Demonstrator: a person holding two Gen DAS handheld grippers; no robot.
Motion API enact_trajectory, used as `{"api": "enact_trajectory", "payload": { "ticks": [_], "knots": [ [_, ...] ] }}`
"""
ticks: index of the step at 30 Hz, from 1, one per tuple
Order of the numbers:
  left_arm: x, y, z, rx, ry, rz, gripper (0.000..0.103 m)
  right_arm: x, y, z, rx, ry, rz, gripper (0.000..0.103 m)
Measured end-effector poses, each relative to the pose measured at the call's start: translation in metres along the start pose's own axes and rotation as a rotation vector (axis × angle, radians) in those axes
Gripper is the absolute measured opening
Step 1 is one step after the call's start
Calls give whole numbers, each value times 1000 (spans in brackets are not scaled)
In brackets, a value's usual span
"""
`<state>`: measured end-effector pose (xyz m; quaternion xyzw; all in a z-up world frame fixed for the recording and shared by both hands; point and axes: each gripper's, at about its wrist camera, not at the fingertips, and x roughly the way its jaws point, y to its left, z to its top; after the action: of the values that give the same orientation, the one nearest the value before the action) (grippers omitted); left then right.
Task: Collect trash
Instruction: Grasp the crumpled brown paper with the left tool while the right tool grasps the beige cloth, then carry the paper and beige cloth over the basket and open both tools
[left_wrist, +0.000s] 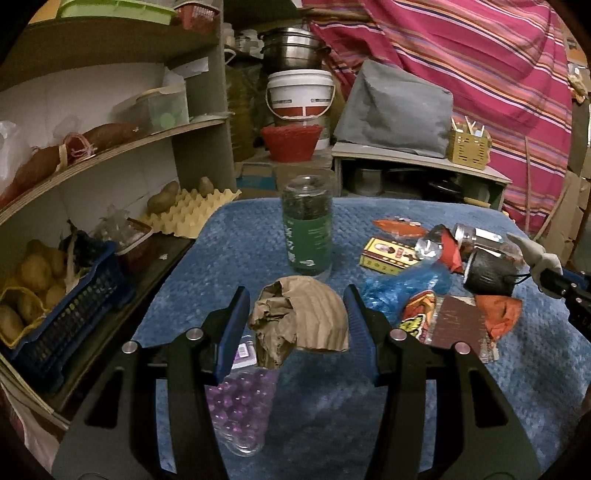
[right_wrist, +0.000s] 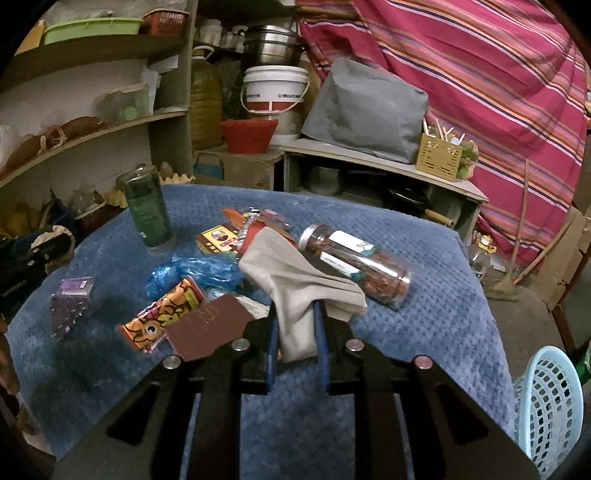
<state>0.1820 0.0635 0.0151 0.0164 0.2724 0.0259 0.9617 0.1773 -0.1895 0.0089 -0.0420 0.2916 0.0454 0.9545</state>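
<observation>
- Presently, left gripper (left_wrist: 295, 314) is about half open, pads pressed on a crumpled brown paper wad (left_wrist: 299, 317) held above the blue cloth (left_wrist: 535, 369).
- Right gripper (right_wrist: 297, 332) is nearly closed, pinching a beige rag (right_wrist: 295, 288) over the wrappers (right_wrist: 162, 317).

A cluttered home storeroom or pantry: around the blue-covered table (left_wrist: 295, 417) stand shelves (left_wrist: 110, 147) of potatoes (left_wrist: 33, 273), stacked steel pots (left_wrist: 291, 48), a bucket (left_wrist: 301, 96) and an oil jug (right_wrist: 205, 103).

No legible text — print on green jar label (left_wrist: 308, 236) and yellow box (left_wrist: 388, 254) too blurred.
</observation>
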Motion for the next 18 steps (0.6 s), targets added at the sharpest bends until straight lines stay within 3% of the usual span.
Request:
{"api": "enact_trajectory", "payload": {
  "ticks": [18],
  "knots": [
    [-19, -61, 5, 30, 14, -87, 51, -44, -80, -17, 115, -19, 12, 18]
  ]
}}
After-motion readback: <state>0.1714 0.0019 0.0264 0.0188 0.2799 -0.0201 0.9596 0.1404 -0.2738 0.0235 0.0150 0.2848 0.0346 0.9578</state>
